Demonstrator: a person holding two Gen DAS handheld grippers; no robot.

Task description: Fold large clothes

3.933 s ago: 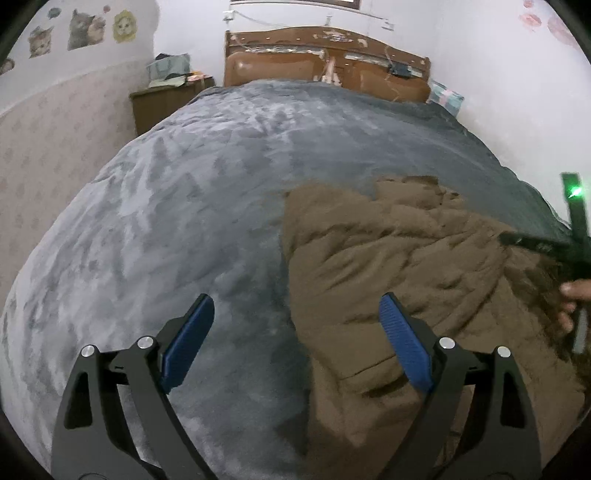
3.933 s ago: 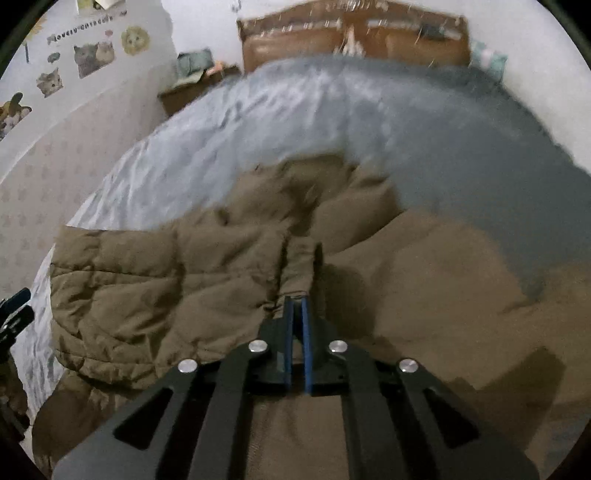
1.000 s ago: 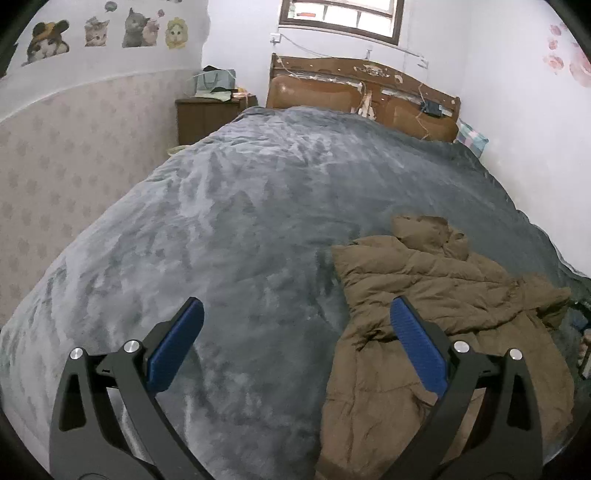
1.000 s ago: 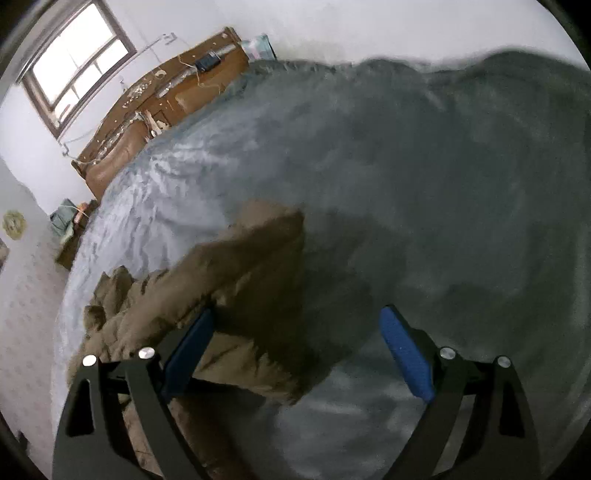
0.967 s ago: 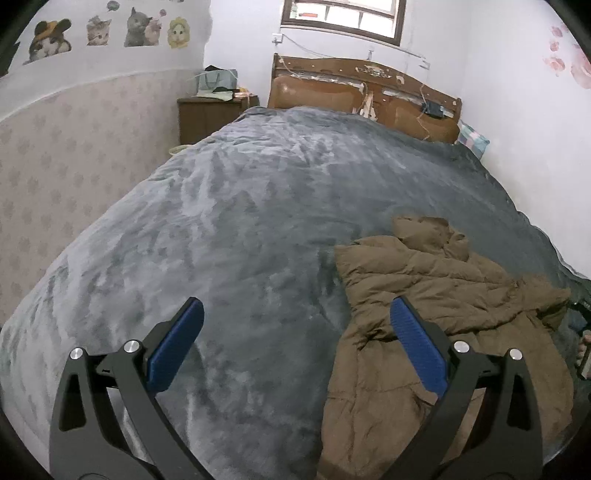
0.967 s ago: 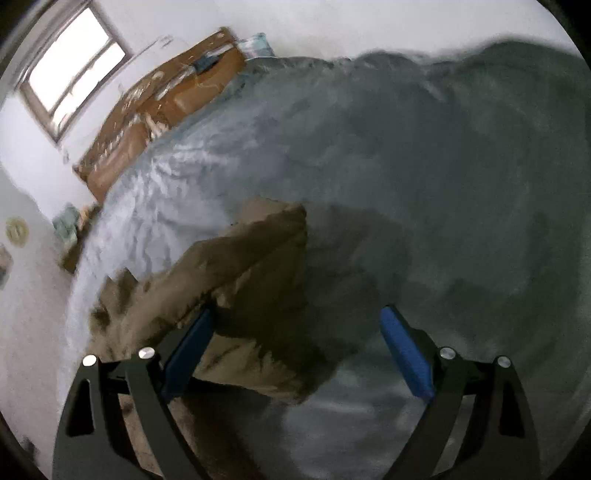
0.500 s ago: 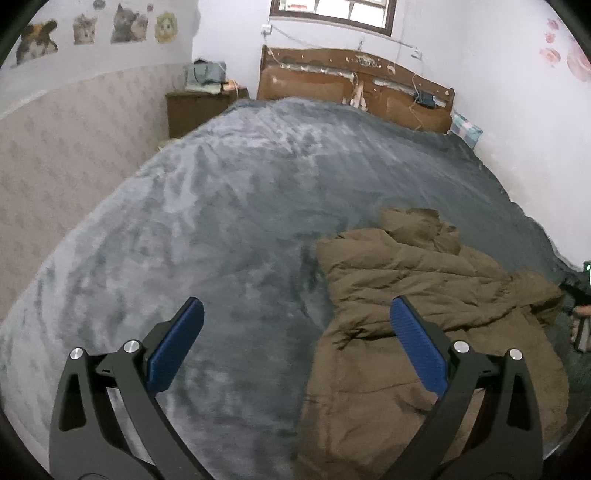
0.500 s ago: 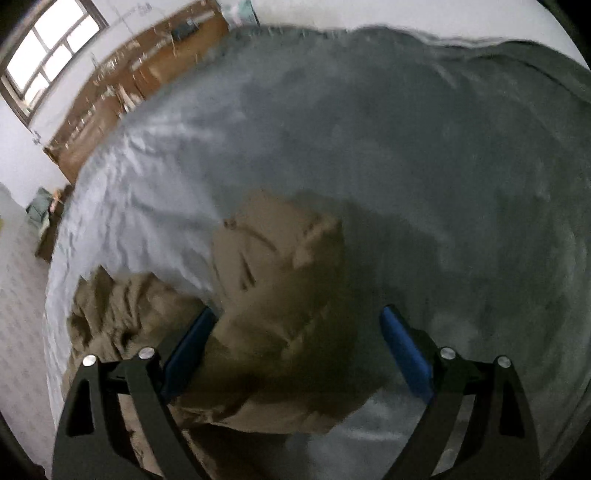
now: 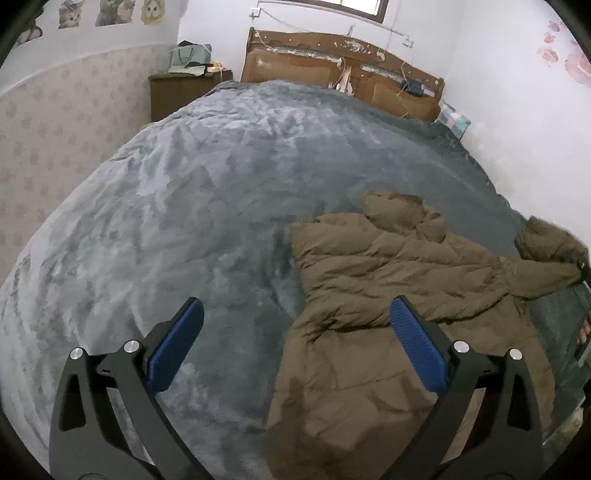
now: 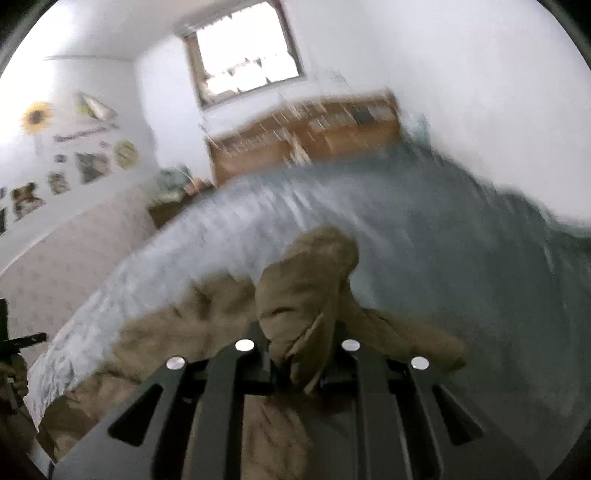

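Brown padded jacket (image 9: 399, 295) lies crumpled at right edge of bed (image 9: 184, 206), near foot. Right gripper (image 10: 301, 363) jaws closing, sleeve end (image 10: 306, 280) pinched between, lifted off the cover. Left gripper (image 9: 295, 343) jaws wide, empty, above jacket's left edge. Risk: thin pinch on puffy fabric slips mid-lift; sleeve drops, fold collapses.

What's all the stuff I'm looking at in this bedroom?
coat: one, brown, right part of the bed, sleeve lifted
blanket: one, grey, covering the bed
headboard: one, brown wood, far end
nightstand: one, dark wood, left of the headboard, items on top
animal stickers: several, left wall
window: one, far wall
left hand-held gripper: black, blue pads, open, empty
right hand-held gripper: black, jaws closing, clamped on the coat's sleeve
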